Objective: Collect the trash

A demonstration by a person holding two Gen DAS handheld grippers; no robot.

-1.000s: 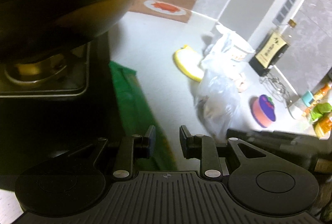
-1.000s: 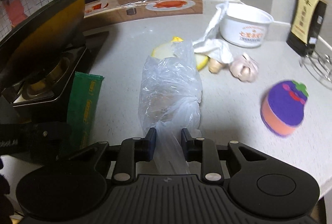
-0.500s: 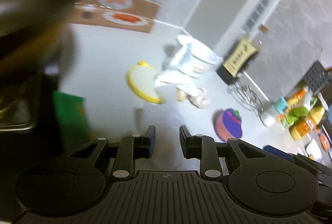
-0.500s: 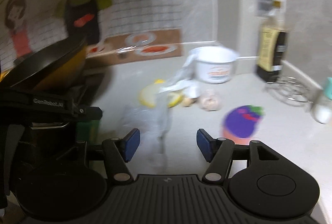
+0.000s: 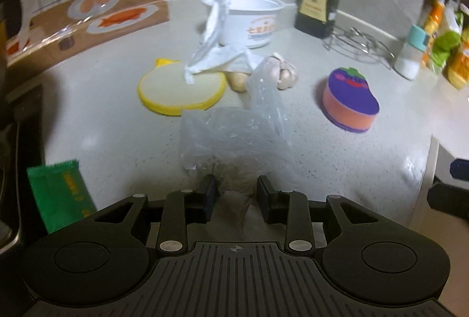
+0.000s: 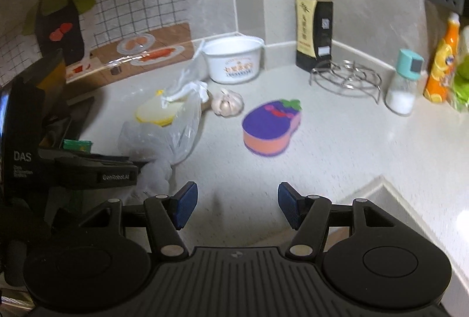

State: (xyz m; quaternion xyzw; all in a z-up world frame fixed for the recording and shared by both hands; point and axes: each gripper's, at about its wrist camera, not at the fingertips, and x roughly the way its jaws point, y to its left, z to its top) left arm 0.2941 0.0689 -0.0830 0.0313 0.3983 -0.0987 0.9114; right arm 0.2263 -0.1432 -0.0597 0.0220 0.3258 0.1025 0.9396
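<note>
We are handing the clear plastic bag from one gripper to the other: the left gripper has just opened its jaws wider around the bag's gathered neck but does not yet press it, and the right gripper has just opened and stands wide and empty. The bag lies on the surface at 12 o'clock from the left gripper, so next we must close firmly on the neck. The surface's edge at 3 o'clock and the stove at 9 o'clock limit our room, while the middle is free.
</note>
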